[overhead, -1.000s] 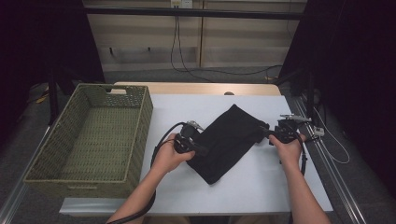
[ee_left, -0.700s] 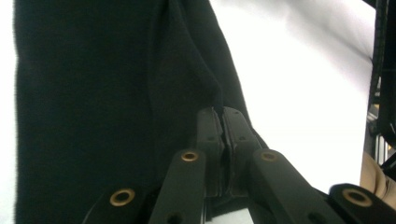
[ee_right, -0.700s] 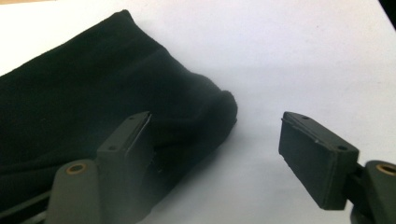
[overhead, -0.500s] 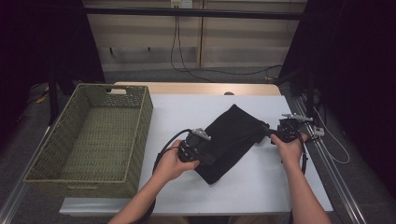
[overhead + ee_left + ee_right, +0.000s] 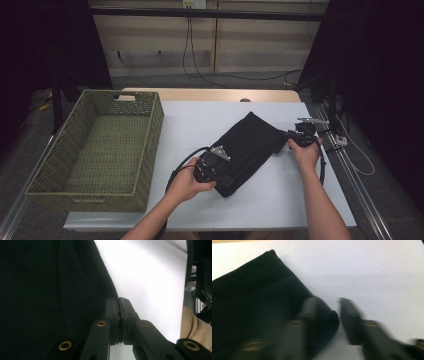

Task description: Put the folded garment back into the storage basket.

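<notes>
white table [image 5: 280, 200], dark room; folded black cloth [image 5: 247, 150] right of centre, green wicker basket [image 5: 100, 150] at left.

high view: left gripper [image 5: 220, 167] on the cloth's near-left edge, right gripper [image 5: 295, 137] at its right corner. left gripper view: jaws pinched tight on the cloth's hem. right gripper view, blurred: jaws just been closing, the cloth corner [image 5: 329, 317] between them, gap still visible.

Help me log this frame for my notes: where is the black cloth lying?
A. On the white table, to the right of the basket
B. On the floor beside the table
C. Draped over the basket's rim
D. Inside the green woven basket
A: the black cloth lies flat on the white table, clear of the green woven basket at its left.
</notes>
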The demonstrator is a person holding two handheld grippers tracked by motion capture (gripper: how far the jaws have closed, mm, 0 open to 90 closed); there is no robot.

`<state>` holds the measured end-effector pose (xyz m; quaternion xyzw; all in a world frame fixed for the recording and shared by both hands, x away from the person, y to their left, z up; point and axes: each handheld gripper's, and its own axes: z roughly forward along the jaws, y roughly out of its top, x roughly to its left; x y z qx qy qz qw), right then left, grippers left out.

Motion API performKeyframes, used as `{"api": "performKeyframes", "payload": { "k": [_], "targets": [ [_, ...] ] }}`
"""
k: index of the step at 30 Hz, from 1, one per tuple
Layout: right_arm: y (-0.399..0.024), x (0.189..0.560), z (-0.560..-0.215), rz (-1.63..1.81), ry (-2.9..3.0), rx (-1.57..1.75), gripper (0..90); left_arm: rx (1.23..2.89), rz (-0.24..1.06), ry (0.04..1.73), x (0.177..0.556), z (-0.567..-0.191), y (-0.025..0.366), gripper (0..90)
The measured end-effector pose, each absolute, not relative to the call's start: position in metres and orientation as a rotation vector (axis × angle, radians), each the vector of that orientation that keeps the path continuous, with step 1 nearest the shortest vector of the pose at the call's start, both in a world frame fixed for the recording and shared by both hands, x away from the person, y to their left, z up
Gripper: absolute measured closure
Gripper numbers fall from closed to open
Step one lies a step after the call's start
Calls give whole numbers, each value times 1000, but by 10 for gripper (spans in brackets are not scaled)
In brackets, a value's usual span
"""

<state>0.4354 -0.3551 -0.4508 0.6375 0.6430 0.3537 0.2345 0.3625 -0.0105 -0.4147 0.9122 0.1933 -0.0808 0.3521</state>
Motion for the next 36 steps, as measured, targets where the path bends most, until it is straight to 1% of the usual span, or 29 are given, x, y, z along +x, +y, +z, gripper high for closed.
{"api": "performKeyframes", "payload": {
  "k": [1,3,5,6,7,8,9,10,11,12,13,16,18,20,22,24,27,28,31,32,34,35,36],
  "targets": [
    [-357,436,-452,987,1756,1754,865,2363,-210,498,363,-415,-10,867],
    [-360,436,-451,1005,1728,1752,872,2356,-214,501,363,-415,-8,866],
    [-362,438,-453,1013,1734,1761,867,2345,-224,518,363,-417,-7,865],
    [-362,439,-454,1005,1744,1755,849,2355,-227,518,364,-418,-6,851],
    [-361,439,-455,991,1749,1743,782,2344,-235,530,364,-418,-6,796],
    [-361,439,-456,968,1739,1745,703,2346,-238,532,365,-418,-5,719],
    [-362,439,-456,955,1724,1756,687,2341,-231,543,366,-418,-4,670],
    [-363,438,-456,976,1722,1762,666,2336,-229,563,367,-417,-4,581],
    [-364,438,-454,972,1717,1758,609,2326,-225,580,368,-416,-2,486],
    [-364,438,-453,965,1707,1749,545,2321,-216,578,370,-414,-1,461],
    [-364,438,-452,976,1700,1751,506,2314,-210,588,372,-412,1,463],
    [-363,440,-448,1001,1715,1736,396,2294,-159,613,377,-408,5,329],
    [-362,441,-448,1017,1723,1732,372,2283,-151,635,382,-406,7,292],
    [-362,444,-449,1029,1748,1740,306,2280,-133,661,385,-406,10,245],
    [-362,445,-452,1014,1788,1731,298,2285,-98,686,389,-407,12,201],
    [-363,447,-455,1000,1799,1735,271,2281,-90,698,394,-408,14,187],
    [-364,448,-462,973,1869,1729,312,2272,-73,730,399,-409,16,171],
    [-363,448,-464,953,1889,1715,313,2267,-66,745,401,-409,17,166],
    [-357,449,-464,901,1918,1673,349,2260,-44,782,406,-410,21,159],
    [-355,449,-463,899,1933,1659,430,2256,-35,795,408,-410,22,159],
    [-352,448,-463,909,1932,1670,464,2255,-14,814,411,-411,24,159],
    [-349,448,-461,890,1940,1666,575,2253,-12,822,413,-411,26,158],
    [-345,448,-460,896,1971,1638,601,2255,-5,831,414,-412,27,156]
  ]
}}
